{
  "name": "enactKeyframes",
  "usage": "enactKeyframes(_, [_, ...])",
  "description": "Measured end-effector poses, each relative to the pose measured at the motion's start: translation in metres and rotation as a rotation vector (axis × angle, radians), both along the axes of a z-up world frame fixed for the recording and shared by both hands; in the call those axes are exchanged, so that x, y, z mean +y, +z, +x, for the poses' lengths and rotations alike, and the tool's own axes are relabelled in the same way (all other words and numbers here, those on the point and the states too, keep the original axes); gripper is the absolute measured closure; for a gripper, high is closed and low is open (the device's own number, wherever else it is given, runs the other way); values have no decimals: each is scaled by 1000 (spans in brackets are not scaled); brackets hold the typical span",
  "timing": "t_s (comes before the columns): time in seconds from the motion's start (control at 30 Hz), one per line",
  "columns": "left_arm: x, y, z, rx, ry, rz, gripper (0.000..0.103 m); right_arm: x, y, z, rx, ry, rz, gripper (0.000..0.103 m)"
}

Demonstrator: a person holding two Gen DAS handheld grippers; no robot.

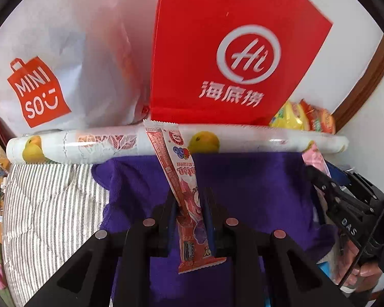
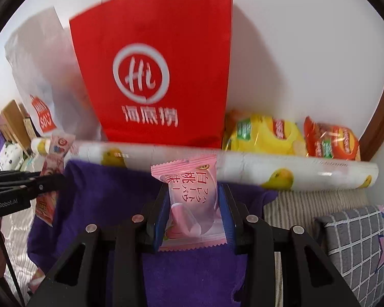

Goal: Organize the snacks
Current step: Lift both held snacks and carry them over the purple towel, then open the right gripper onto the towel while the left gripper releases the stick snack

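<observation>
Gripping a long red snack stick [image 1: 185,199] between its blue pads, the left gripper [image 1: 189,204] holds the packet low on its length, so the long axis runs up and away from the fingers, leaning a little left, with its top seal reaching across the printed roll [image 1: 102,142] ahead. The right gripper [image 2: 194,204] is clamped on a squarer pink peach-flavoured packet [image 2: 189,194], which sits between its fingers with the top edge just overlapping the same roll. Both hang over the purple cloth [image 1: 256,179]. Beyond the roll, straight ahead of both packets, stands the red paper bag [image 1: 217,51], upright against the wall, with the white shopping bag [image 1: 64,51] to its left and the yellow chip bag [image 2: 263,133] and orange chip bag [image 2: 330,140] to its right. From here the left hand seems the one nearer the white bag; which bag is meant for which snack I cannot tell, and the bags' mouths are out of sight above.
</observation>
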State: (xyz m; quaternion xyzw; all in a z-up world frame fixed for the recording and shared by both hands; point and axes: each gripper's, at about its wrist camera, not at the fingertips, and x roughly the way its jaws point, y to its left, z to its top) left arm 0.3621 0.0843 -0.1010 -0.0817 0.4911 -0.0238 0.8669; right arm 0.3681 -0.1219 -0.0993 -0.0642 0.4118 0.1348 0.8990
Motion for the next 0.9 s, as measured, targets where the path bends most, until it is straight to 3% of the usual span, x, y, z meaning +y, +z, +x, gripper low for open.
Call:
enactKeyframes(0.07, [-4,-4,2,1,10,44,84,3,-10,1,41,31,-33,65])
enactKeyframes(0.2, [-3,-14,7,35,7,3,84,6,-18,3,74,56,-49,65])
enactKeyframes(0.9, [-8,-42,13,115,32,61,84,-1,-52,16,218,28,-89,65])
